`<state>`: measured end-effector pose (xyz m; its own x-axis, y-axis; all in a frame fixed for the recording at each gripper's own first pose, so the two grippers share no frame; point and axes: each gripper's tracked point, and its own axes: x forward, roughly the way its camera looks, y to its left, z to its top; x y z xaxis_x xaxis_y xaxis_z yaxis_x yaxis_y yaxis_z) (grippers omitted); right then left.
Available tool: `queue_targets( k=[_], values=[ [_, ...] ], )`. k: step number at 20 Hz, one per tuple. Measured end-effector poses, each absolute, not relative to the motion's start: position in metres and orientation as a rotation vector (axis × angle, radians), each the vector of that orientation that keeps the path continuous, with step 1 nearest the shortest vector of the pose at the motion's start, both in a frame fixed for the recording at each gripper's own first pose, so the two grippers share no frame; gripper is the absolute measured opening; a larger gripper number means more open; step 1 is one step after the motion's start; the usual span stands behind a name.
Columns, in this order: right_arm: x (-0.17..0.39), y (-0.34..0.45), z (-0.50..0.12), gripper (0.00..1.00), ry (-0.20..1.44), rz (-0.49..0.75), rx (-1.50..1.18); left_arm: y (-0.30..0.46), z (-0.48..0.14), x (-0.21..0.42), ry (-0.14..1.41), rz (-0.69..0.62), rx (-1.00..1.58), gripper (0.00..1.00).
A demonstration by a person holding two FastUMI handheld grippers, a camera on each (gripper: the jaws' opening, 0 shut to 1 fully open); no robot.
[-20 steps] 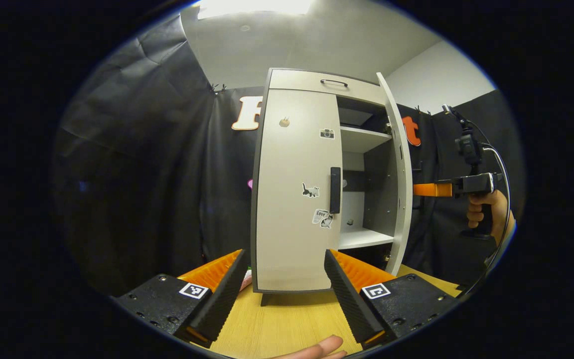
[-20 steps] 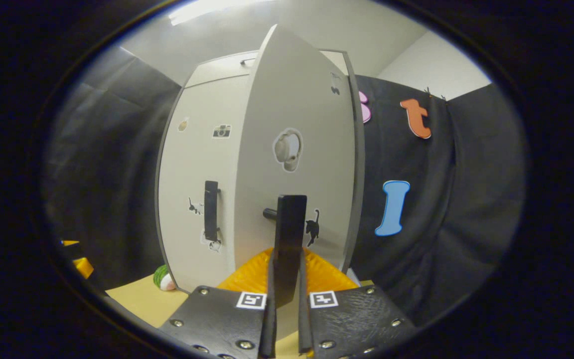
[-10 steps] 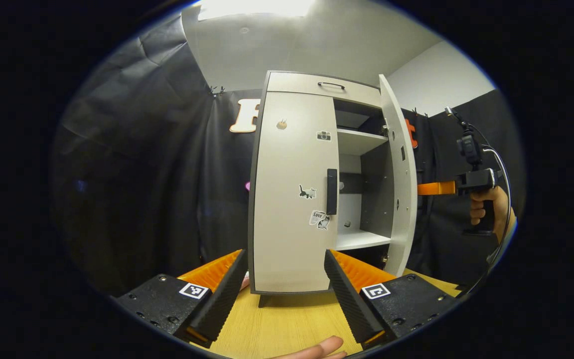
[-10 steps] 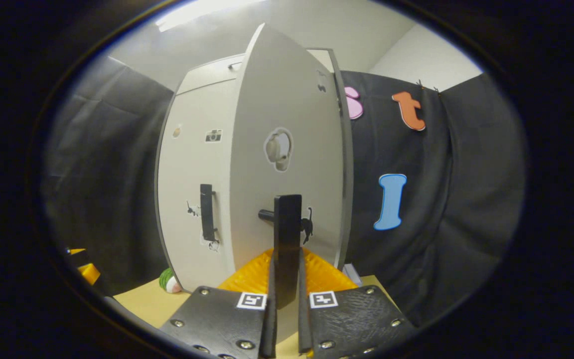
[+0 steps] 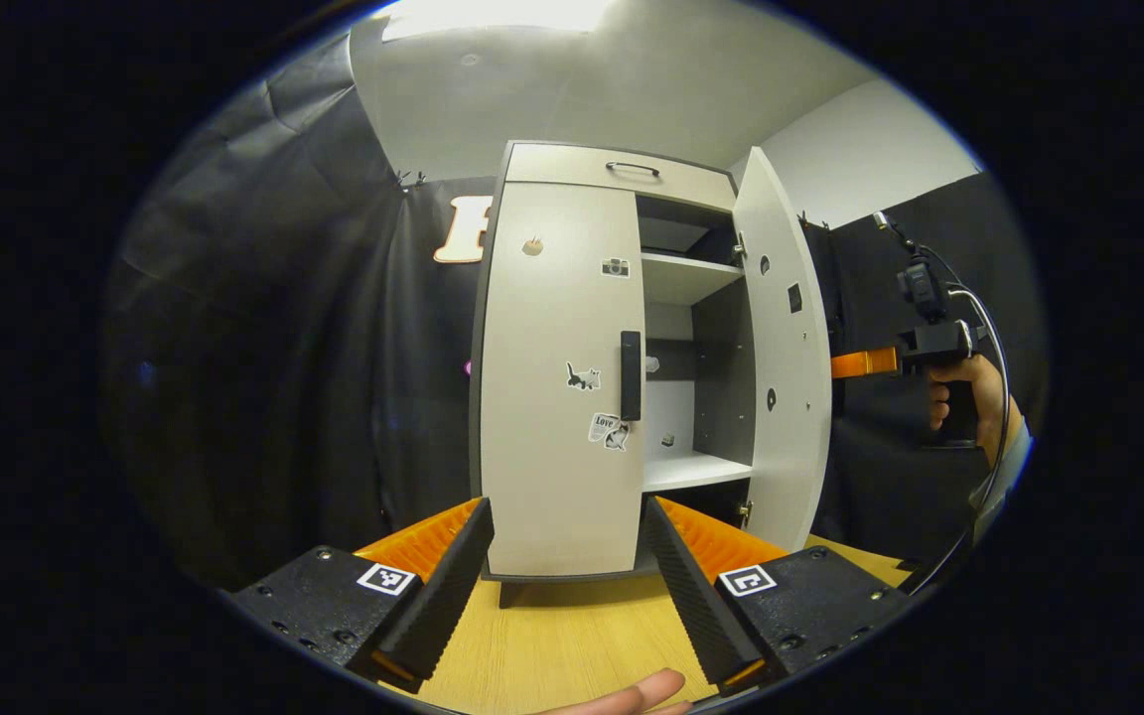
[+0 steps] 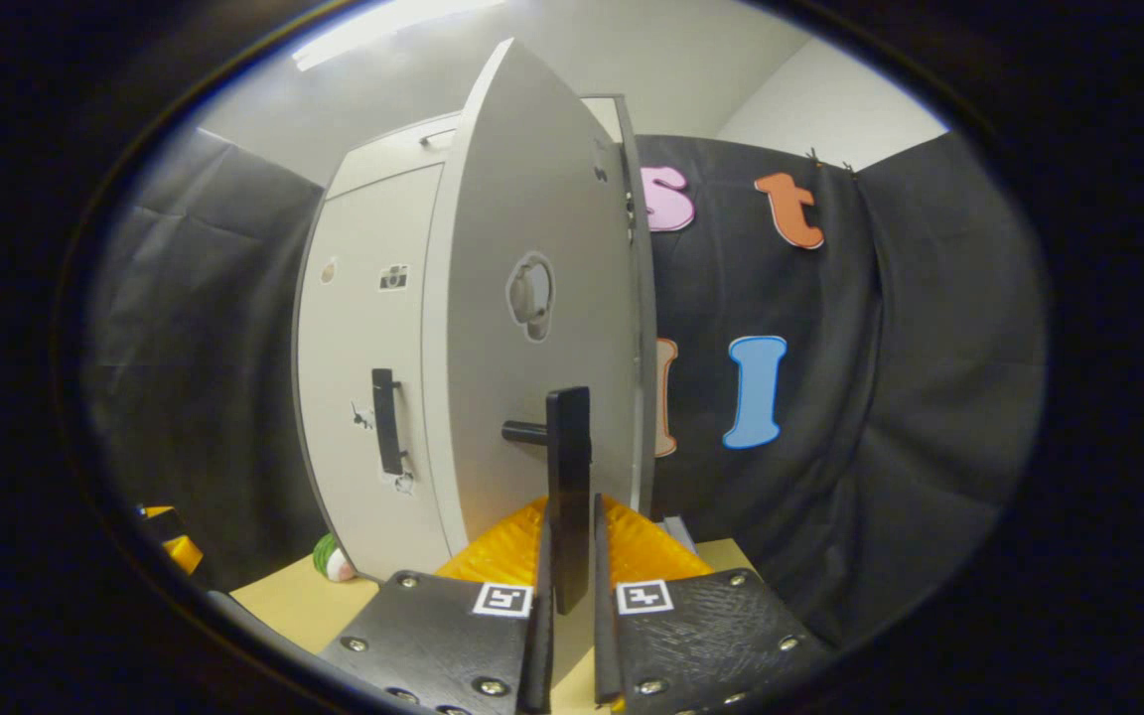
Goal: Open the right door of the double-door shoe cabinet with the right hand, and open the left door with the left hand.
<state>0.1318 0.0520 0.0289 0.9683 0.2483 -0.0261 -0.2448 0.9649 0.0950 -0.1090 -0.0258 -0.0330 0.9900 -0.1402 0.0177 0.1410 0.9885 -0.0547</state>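
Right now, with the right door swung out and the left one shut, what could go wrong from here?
1. The right tongs clamp the right door's handle; pulling straight instead of following the door's swing could twist the handle out of the grip.
2. The left tongs are open, short of the left door's handle; that handle sits close to the door's edge, so one finger may hit the door face.

A sticker (image 5: 608, 431) just below the handle (image 5: 630, 375) on the cabinet's left door (image 5: 554, 377) reads "Love"; nothing else is legible.
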Motion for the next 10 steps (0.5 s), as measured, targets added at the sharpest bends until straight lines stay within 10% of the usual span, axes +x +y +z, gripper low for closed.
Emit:
queue_targets(
  k=[5,10],
  values=[
    [0.152,-0.023,0.02,0.04,0.023,0.058,0.055,-0.031,-0.034,-0.107,-0.01,-0.146,-0.054,0.95],
    [0.15,-0.029,0.019,0.03,0.035,0.205,0.19,-0.032,-0.035,-0.104,-0.005,-0.143,-0.058,0.95]
  ],
)
